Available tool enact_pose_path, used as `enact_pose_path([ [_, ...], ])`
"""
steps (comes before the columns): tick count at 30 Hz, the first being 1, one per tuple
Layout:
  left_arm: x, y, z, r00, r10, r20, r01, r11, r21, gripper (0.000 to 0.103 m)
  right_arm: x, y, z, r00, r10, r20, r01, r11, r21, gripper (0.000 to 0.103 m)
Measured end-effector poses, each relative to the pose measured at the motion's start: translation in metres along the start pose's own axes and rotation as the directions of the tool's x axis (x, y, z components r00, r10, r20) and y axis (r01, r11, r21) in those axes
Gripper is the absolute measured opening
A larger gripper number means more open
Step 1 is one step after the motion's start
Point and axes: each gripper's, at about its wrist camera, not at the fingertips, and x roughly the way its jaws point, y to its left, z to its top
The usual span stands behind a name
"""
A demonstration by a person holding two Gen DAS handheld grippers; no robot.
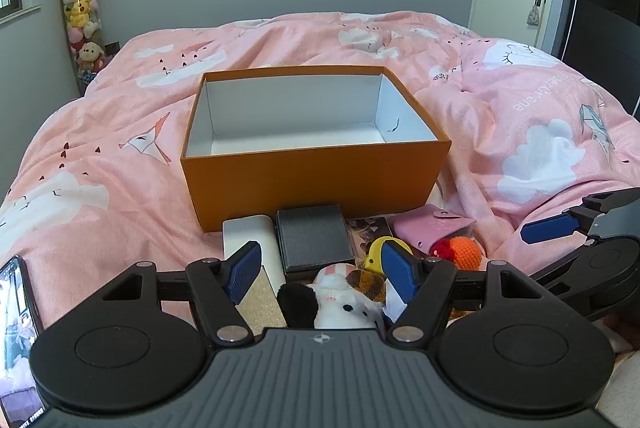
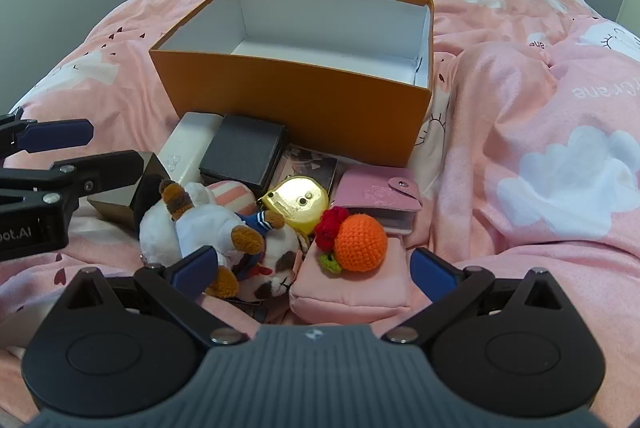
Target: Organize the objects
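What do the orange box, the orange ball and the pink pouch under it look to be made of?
Orange box: likely rigid cardboard, matte orange outside, plain white inside, with thin straight walls and crisp corners. Orange ball: crocheted yarn, since the stitch loops show. Pink pouch: soft and padded, smooth matte, perhaps fabric or faux leather; the pictures leave that open.

left wrist: close, downward | right wrist: close, downward | shared: orange box [image 1: 316,180]

Toy pile [image 2: 248,228] before orange box [image 2: 296,100]
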Motion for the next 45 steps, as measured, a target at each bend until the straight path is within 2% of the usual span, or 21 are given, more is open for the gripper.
enact_pose_path([
  [28, 0.003, 0.004, -0.002, 1.0, 0.003, -0.028, -0.003, 1.0, -0.023, 0.08, 0.003, -0.001, 0.0, 1.0, 0.014, -0.014, -0.014, 1.0, 0.0, 0.102],
  [34, 0.009, 0.019, 0.0, 0.999, 0.002, -0.053, -0.006, 0.996, -0.086, 0.08, 0.006, -0.005, 0.008, 0.998, 0.058, -0.023, -0.059, 0.998, -0.01, 0.102],
  [36, 0.013, 0.027, 0.0, 0.997, -0.007, -0.075, -0.001, 0.994, -0.107, 0.076, 0.008, -0.004, 0.012, 0.997, 0.068, -0.026, -0.068, 0.997, -0.024, 0.099],
  [38, 0.017, 0.032, 0.0, 0.995, -0.005, -0.099, -0.006, 0.994, -0.111, 0.072, 0.011, -0.003, 0.019, 0.996, 0.085, -0.038, -0.086, 0.995, -0.04, 0.088],
  [40, 0.021, 0.037, 0.0, 0.992, -0.005, -0.124, -0.01, 0.993, -0.122, 0.067, 0.016, -0.001, 0.026, 0.992, 0.111, -0.055, -0.113, 0.993, -0.044, 0.083],
  [45, 0.029, 0.055, 0.001, 0.983, -0.012, -0.181, -0.025, 0.979, -0.201, 0.067, 0.025, 0.007, 0.046, 0.985, 0.161, -0.065, -0.166, 0.984, -0.068, 0.072],
])
